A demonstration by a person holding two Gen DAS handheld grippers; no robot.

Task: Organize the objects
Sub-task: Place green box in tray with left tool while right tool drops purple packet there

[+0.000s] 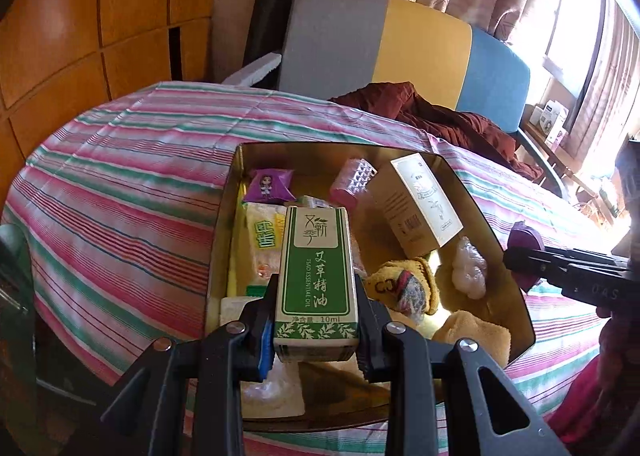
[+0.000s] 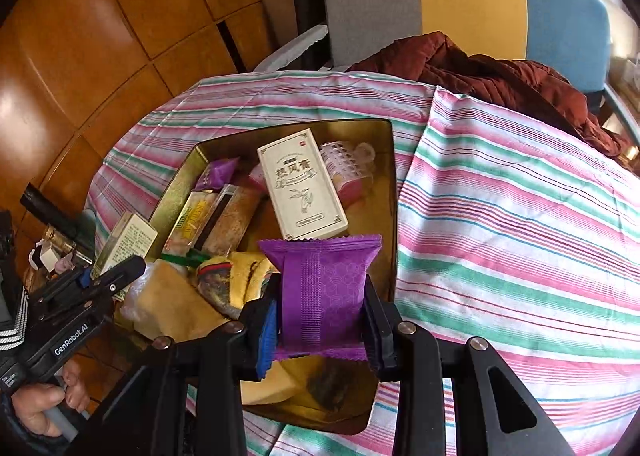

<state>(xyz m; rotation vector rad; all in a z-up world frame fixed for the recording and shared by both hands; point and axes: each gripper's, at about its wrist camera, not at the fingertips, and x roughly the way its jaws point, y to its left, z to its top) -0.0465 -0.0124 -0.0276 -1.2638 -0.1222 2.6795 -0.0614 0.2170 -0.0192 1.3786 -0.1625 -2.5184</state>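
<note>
Left gripper (image 1: 316, 330) is clamped on a green-and-white essential oil box (image 1: 316, 276), held upright by its lower end, with both pads flat on its narrow sides. The right gripper (image 2: 322, 326) is closed on a purple snack packet (image 2: 323, 288), pinched across the middle so the crimped ends stick out above and below. Both loads hang over the gold tin (image 1: 496, 208), which sits on the striped tablecloth (image 1: 120, 184).

The tin is already pretty crowded: a beige carton (image 1: 416, 204) leaning at the back, a pink bumpy container (image 1: 354, 184) behind it, another purple packet with a cartoon figure (image 1: 268, 186) in the far left corner, yellow-green packets (image 1: 260, 240) along the left wall, and a yellow sock (image 1: 404, 284) plus a wad of clear plastic (image 1: 468, 270) towards the right.

My guess is that we're mid-sort, each hand carrying one item either into or out of the tin; can't tell which from this alone. If they're going in, I'd lay the oil box flat along the left wall by the flat packets rather than stand it up, since it'll tip on that lumpy stuff. The purple packet is soft, so ease off the squeeze and drop it low next to its twin. Move one hand at a time, because the two grippers are close over the tin.
</note>
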